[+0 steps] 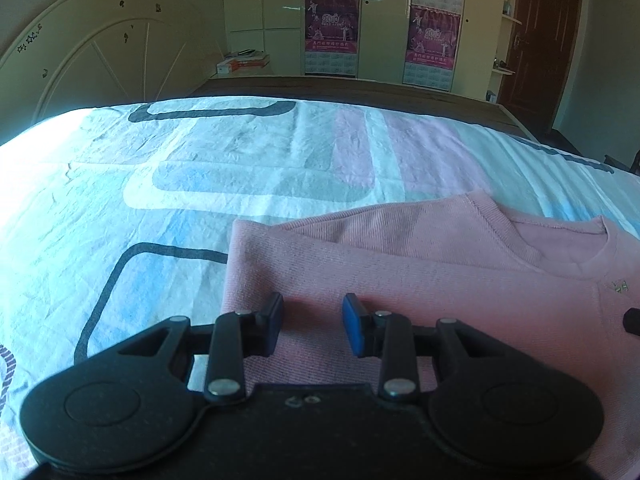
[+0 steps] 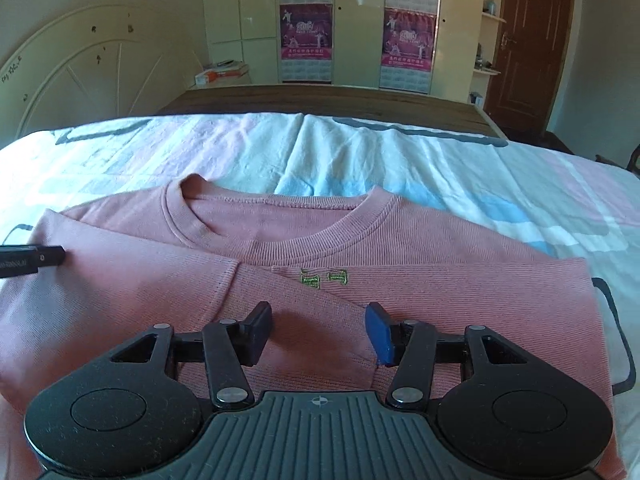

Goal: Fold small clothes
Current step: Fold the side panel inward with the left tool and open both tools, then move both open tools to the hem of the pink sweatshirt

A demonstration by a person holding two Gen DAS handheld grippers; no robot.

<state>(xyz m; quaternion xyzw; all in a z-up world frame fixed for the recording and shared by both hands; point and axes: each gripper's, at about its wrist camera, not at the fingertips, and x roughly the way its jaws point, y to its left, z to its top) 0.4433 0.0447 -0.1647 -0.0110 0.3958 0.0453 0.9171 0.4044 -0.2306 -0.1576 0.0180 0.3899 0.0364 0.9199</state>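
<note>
A small pink sweatshirt (image 1: 440,280) lies flat on the bed, front up, with both sleeves folded in across the chest. In the right wrist view its round neckline (image 2: 280,220) faces away and a small green embroidery (image 2: 324,278) sits below it. My left gripper (image 1: 313,308) is open just above the shirt's left part, with nothing pinched between the pads. My right gripper (image 2: 319,316) is open over the folded sleeves near the shirt's (image 2: 460,288) middle, wider than the left. The tip of the left gripper's finger (image 2: 32,262) shows at the left edge of the right wrist view.
The bed sheet (image 1: 200,184) is white with blue, pink and dark rounded shapes and is slightly wrinkled. A cream headboard (image 1: 100,60) stands at the left. Beyond the bed's wooden edge (image 1: 360,88) are a wardrobe with posters (image 1: 332,20), boxes (image 1: 244,62) and a brown door (image 1: 540,32).
</note>
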